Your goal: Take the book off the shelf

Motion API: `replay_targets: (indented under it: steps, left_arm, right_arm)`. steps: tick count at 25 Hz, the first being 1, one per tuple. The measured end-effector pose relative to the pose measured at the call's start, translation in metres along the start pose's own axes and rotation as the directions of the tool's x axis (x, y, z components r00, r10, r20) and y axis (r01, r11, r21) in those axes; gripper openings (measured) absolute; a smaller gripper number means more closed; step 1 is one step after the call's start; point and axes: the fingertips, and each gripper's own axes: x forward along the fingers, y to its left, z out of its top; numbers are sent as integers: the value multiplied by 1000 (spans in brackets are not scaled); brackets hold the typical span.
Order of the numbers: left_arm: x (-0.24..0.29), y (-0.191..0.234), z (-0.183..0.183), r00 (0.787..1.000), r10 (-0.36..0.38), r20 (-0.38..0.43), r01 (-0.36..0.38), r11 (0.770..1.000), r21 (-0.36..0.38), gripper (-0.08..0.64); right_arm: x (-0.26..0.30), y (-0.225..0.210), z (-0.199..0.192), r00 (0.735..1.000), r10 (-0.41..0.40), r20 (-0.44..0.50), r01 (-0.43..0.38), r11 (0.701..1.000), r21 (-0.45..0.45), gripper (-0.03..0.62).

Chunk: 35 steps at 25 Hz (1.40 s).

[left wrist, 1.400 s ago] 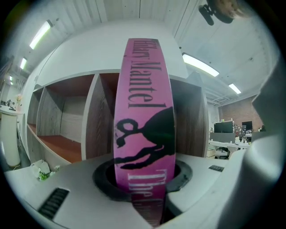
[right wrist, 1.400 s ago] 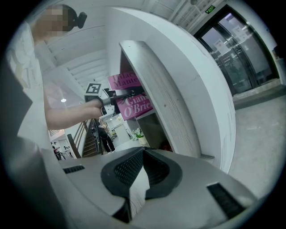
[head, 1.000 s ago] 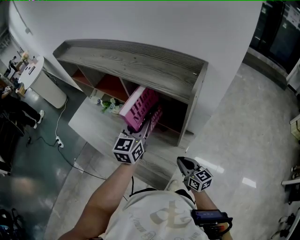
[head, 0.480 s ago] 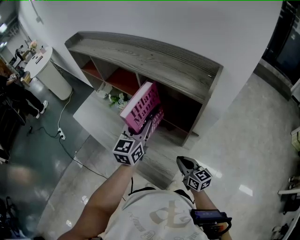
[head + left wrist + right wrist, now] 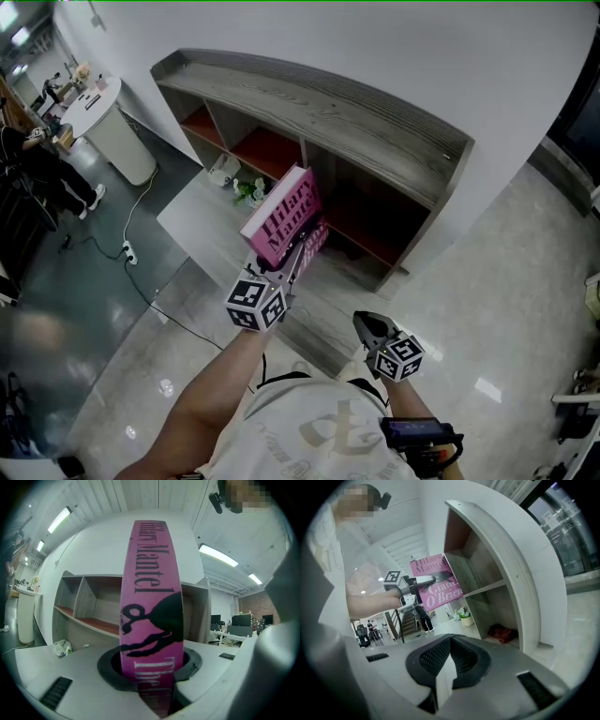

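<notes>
A pink book (image 5: 284, 217) with black lettering is held up in front of the grey wooden shelf (image 5: 319, 94), clear of its openings. My left gripper (image 5: 302, 246) is shut on the book's lower part. In the left gripper view the book's spine (image 5: 151, 597) stands upright between the jaws of the left gripper (image 5: 152, 679) and hides the middle of the shelf (image 5: 89, 606). My right gripper (image 5: 373, 328) hangs low near the person's body, shut and holding nothing. The right gripper view shows the right gripper (image 5: 443, 677), the book (image 5: 437, 585) and the shelf (image 5: 497, 569).
A small plant (image 5: 247, 190) sits on a low white platform (image 5: 202, 230) in front of the shelf. A red thing (image 5: 502, 633) lies in a lower compartment. A white round table (image 5: 105, 117) and a person (image 5: 37, 173) are at the left. A cable (image 5: 141, 258) runs over the glossy floor.
The left gripper has drawn the pink book out of the shelf opening and toward the person. The view has shifted, showing more of the shelf. The right gripper has stayed put.
</notes>
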Motion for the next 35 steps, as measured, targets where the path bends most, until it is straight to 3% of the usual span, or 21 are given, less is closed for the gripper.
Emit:
replay_targets:
  steps: [14, 35]
  left_arm:
    - [-38, 24, -39, 999, 11, -34, -13, 998, -60, 160]
    - [-116, 29, -133, 983, 53, -177, -80, 985, -151, 160]
  right_arm:
    - [26, 11, -3, 998, 53, -35, -54, 998, -25, 5]
    - [37, 31, -1, 991, 117, -65, -122, 990, -76, 3]
